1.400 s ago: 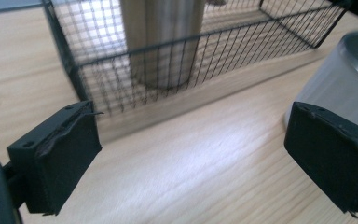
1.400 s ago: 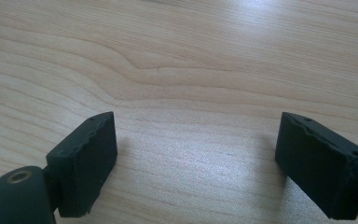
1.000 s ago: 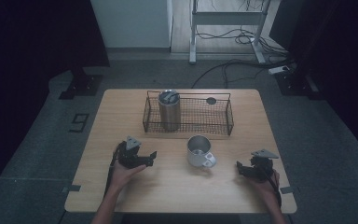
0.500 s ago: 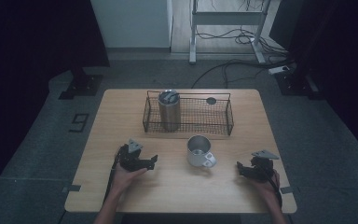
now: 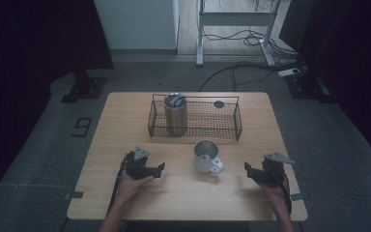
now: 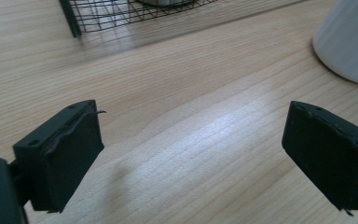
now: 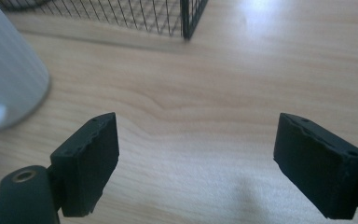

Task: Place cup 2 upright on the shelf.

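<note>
My left tool point(image 5: 160, 167) rests low on the desk point(image 5: 125, 111), jaws released and just narrowing on nothing. My right tool point(image 5: 247, 169) sits lifted a touch higher than a second ago, jaws spread, empty, just easing inward. The white mug point(image 5: 206, 156) stands between them, at my twelve o'clock. Beyond it, the wire basket point(image 5: 232, 121) holds a steel tumbler point(image 5: 175, 112) at its left end.
</note>
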